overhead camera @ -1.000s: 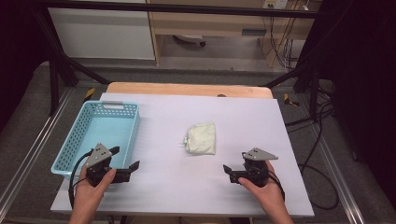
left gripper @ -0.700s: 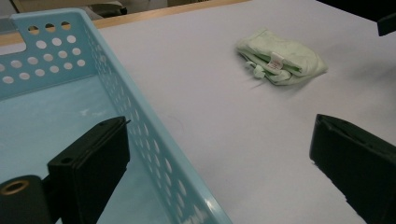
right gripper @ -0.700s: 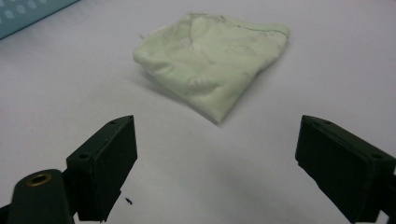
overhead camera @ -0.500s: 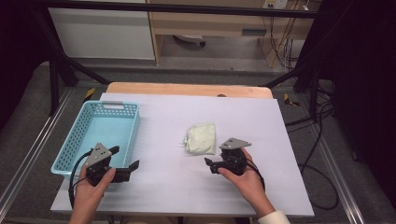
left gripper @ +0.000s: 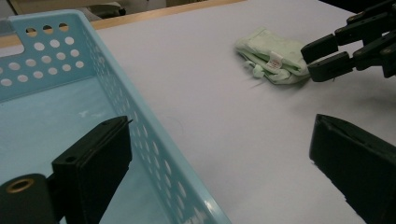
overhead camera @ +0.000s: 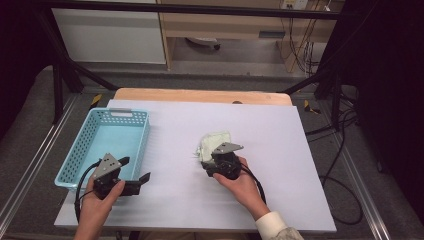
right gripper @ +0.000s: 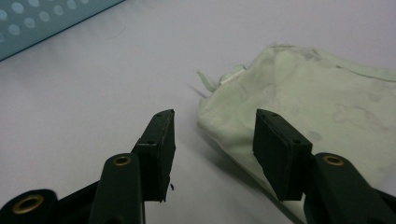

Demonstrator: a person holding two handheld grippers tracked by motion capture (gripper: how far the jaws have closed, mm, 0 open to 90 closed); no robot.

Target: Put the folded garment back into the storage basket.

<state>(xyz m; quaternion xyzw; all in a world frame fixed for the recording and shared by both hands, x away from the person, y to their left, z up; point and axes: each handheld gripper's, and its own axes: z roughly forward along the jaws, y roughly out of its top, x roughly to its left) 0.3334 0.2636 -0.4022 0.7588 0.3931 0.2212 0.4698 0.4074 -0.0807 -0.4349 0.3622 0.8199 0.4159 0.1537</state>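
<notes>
Right hand-held gripper has moved forward to the pale green cloth; the left one stays by the basket.

Compared with a second ago, the left hand-held gripper (overhead camera: pixel 134 174) has kept its place at the near right corner of the light blue basket (overhead camera: pixel 82 150), while the right hand-held gripper (overhead camera: pixel 209 160) has travelled from the near right part of the white surface (overhead camera: pixel 300 150) toward its middle. The left hand (overhead camera: pixel 97 200) grips its tool low at the near edge, jaws pointing right and wide apart, one over the basket's inside, one over the surface, holding nothing. The right hand (overhead camera: pixel 240 182) reaches forward and left, forearm slanted. Its jaws are apart, empty, standing at the near left edge of the folded cloth (right gripper: pixel 327 107); contact with it I cannot tell.
</notes>
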